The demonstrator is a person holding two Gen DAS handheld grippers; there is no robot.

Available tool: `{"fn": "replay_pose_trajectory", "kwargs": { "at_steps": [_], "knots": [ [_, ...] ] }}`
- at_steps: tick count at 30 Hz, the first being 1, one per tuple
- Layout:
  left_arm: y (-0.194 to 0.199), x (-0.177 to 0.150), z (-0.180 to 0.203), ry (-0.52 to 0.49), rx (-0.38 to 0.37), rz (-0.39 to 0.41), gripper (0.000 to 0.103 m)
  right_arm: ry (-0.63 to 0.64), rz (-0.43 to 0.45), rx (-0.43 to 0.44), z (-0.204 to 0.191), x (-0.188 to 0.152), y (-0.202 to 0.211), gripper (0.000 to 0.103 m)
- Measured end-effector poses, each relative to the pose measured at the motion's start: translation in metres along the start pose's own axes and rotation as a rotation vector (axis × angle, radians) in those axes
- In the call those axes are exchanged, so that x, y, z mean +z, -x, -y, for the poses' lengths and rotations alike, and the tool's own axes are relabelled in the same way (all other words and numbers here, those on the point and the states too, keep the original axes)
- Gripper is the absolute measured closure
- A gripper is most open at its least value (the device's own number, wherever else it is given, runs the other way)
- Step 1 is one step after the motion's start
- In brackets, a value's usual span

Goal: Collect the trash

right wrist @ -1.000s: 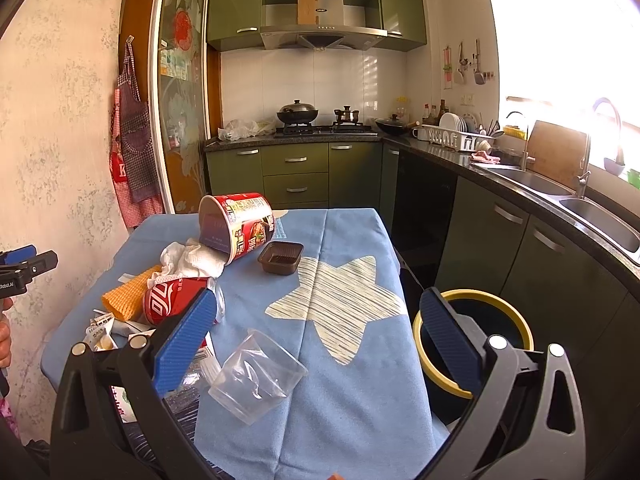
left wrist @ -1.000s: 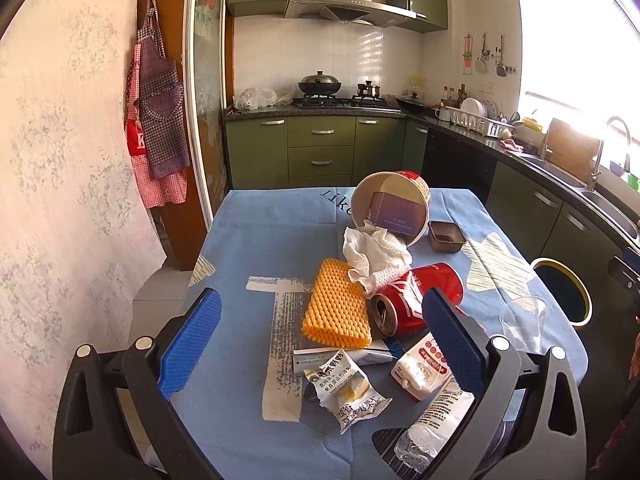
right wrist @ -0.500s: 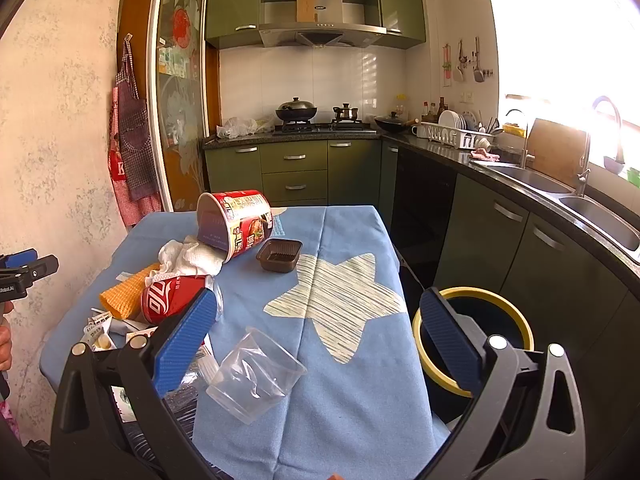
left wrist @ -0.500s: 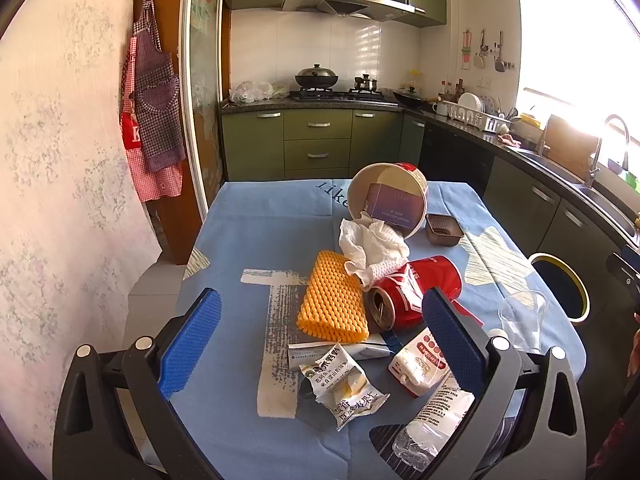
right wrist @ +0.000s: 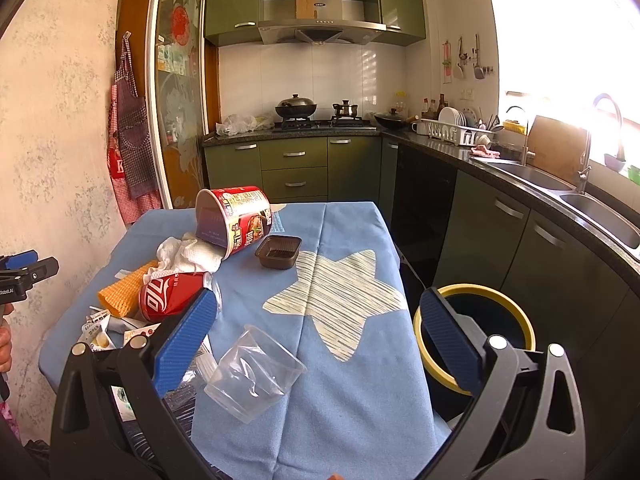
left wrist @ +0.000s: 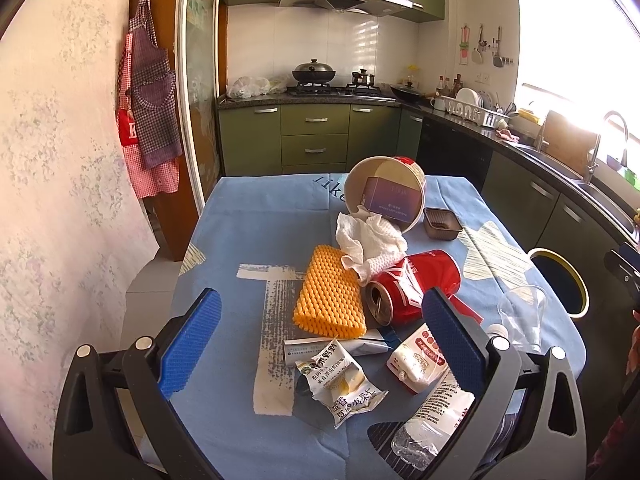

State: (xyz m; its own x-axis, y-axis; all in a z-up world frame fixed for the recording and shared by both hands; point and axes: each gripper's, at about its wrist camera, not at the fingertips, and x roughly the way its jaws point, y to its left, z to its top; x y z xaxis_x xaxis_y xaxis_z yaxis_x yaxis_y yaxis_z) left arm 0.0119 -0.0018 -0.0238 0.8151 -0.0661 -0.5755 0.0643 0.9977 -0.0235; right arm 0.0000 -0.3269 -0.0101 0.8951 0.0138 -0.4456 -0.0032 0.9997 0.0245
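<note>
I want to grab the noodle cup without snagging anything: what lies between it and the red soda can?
A crumpled white tissue spills from the noodle cup down onto the red soda can, seen in both wrist views.

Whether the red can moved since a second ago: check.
No. The red can still lies beside the yellow sponge, same gap to the brown tray.
</note>
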Motion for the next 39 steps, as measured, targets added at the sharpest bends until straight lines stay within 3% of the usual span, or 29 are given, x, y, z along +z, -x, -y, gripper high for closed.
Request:
{"fn": "replay_pose_trajectory", "kwargs": {
  "at_steps": [39],
  "knots": [
    [-0.012, -0.004, 0.004, -0.005, -0.012, -0.028, 0.004, 0.002, -0.013, 0.001, 0.0, -0.004, -0.004, 0.006]
  ]
}}
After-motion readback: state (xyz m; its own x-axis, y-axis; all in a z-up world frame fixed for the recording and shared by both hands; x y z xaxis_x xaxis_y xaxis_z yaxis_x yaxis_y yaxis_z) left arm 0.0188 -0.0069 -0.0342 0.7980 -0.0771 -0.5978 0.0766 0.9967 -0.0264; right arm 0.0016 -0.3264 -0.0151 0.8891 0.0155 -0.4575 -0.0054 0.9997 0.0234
